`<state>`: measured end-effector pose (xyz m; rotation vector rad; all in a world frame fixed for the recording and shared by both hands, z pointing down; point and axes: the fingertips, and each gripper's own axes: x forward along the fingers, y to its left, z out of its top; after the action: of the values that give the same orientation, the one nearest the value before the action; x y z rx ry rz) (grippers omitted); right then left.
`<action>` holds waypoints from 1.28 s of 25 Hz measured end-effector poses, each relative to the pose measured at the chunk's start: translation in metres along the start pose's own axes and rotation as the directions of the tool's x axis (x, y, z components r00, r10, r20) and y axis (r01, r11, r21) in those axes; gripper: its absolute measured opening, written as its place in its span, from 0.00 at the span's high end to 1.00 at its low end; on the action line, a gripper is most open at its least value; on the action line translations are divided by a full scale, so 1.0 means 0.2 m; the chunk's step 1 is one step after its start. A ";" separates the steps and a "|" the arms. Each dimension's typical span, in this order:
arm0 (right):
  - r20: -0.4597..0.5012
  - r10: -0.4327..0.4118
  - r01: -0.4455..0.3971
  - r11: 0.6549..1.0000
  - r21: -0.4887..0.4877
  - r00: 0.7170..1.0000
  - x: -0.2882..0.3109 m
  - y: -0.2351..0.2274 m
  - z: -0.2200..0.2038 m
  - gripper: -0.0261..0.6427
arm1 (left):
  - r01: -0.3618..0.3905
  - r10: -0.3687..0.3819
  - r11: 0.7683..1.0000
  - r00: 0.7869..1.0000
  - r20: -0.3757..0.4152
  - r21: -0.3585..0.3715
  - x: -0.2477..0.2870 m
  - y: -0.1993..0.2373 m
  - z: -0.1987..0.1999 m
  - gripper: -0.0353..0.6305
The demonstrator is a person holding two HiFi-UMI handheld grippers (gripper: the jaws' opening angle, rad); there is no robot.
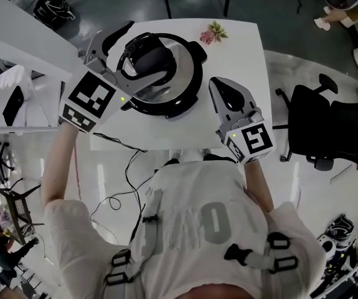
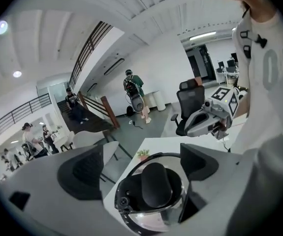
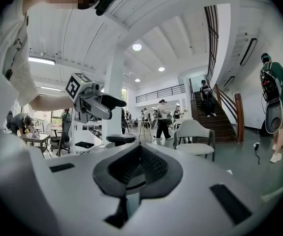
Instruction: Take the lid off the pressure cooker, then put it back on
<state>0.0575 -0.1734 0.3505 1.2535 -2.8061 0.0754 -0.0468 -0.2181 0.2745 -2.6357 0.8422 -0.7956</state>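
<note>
White bench [image 1: 241,86] fills upper middle of head view. Black office chair [image 1: 312,126] at right edge, off bench. Pressure cooker [image 1: 177,108] stands on bench, upper centre of frame. Steel lid [image 1: 183,60] sits on cooker. Left tongs [image 1: 126,52] over cooker's left part, spread wide, black lid handle [image 1: 146,60] in gap between them, not clamped. Right tongs [image 1: 221,89] just right of cooker, pressed together, holding nothing. Small plant [image 1: 213,32] near bench's upper right corner.
</note>
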 end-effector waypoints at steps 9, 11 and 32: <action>-0.020 0.018 -0.018 0.999 0.035 1.000 0.00 0.03 -0.06 0.95 | 0.022 -0.023 1.000 0.999 -0.029 -0.014 -0.04 -0.08 -0.02 0.24; -0.025 0.023 -0.022 0.999 0.042 0.999 0.00 0.03 -0.07 0.95 | -0.013 0.014 0.999 1.000 0.021 -0.036 -0.14 -0.10 0.06 0.24; -0.006 0.112 -0.112 0.993 0.032 0.994 0.08 0.18 -0.05 0.95 | -0.095 0.096 0.995 0.989 -0.108 0.016 -0.39 0.03 0.28 0.24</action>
<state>0.0210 -0.1609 0.3609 1.0985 -2.8772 0.1311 -0.0698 -0.1717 0.1931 -2.5406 0.9820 -0.9222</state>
